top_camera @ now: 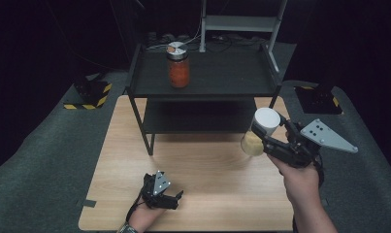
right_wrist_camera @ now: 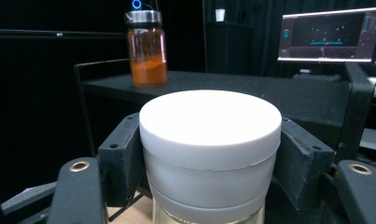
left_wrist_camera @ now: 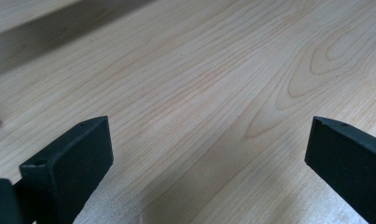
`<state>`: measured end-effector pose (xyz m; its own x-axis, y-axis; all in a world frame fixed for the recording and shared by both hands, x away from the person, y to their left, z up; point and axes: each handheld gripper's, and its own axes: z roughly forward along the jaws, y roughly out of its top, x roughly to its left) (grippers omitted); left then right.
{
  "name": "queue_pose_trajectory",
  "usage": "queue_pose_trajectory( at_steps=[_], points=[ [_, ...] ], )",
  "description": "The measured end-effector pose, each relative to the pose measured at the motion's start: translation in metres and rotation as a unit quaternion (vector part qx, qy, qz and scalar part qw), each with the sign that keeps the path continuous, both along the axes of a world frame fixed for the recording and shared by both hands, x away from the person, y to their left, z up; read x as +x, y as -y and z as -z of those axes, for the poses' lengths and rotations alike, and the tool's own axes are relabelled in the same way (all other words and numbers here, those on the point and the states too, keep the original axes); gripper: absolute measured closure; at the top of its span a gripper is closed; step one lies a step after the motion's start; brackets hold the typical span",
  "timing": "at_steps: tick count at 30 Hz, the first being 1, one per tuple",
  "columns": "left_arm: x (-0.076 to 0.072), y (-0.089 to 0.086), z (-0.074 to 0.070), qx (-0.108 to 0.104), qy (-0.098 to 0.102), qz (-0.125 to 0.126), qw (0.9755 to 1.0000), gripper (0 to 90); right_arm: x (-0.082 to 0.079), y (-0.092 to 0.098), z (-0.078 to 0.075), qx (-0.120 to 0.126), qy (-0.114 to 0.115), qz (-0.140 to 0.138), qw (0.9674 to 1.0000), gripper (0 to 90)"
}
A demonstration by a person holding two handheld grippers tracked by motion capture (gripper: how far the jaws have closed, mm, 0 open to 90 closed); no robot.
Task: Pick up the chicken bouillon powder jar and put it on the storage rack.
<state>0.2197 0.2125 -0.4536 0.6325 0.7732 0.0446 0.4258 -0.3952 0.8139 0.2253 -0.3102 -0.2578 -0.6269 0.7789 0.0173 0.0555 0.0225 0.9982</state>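
Jaws of the right gripper (top_camera: 261, 137) are clamped on a white-lidded jar (top_camera: 261, 131), one black pad pressed to each side of its lid, holding it in the air above the right part of the wooden tabletop (top_camera: 203, 170), just in front of a black shelf (top_camera: 205, 73). On that shelf's top level stands an orange-filled jar (top_camera: 178, 64) with a metal lid. Down near the tabletop's front edge, the left gripper (top_camera: 176, 196) has its jaws spread wide over bare wood, holding nothing.
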Motion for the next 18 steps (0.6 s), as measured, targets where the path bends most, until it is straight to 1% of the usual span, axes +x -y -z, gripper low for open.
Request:
queue_pose_trajectory(
  at_steps=[1, 2, 6, 7, 12, 13, 15, 18],
  points=[
    [0.0, 0.0, 0.0, 0.0, 0.0, 0.0, 1.0, 1.1, 0.0, 0.0, 0.0, 0.0, 0.0, 0.0, 1.0, 33.1],
    [0.0, 0.0, 0.0, 0.0, 0.0, 0.0, 1.0, 1.1, 0.002, 0.0, -0.004, 0.0, 0.004, 0.002, 1.0, 33.1],
    [0.0, 0.0, 0.0, -0.001, -0.001, 0.0, 1.0, 1.1, 0.006, -0.002, -0.012, -0.001, 0.01, 0.004, 0.9999, 33.1],
    [0.0, 0.0, 0.0, -0.001, -0.001, 0.0, 1.0, 1.1, 0.006, -0.002, -0.012, -0.001, 0.01, 0.004, 0.9999, 33.1],
    [0.0, 0.0, 0.0, 0.0, -0.001, 0.001, 1.0, 1.1, 0.012, -0.006, -0.025, 0.002, 0.019, 0.008, 0.9998, 33.1],
    [0.0, 0.0, 0.0, 0.0, -0.001, 0.001, 1.0, 1.1, 0.012, -0.006, -0.025, 0.002, 0.019, 0.008, 0.9998, 33.1],
    [0.001, -0.001, 0.0, -0.002, -0.002, 0.002, 1.0, 1.1, 0.015, -0.01, -0.033, 0.004, 0.023, 0.009, 0.9997, 33.1],
    [0.001, -0.002, 0.0, -0.005, -0.003, 0.002, 1.0, 1.1, 0.018, -0.013, -0.04, 0.006, 0.029, 0.011, 0.9995, 33.1]
  ],
)
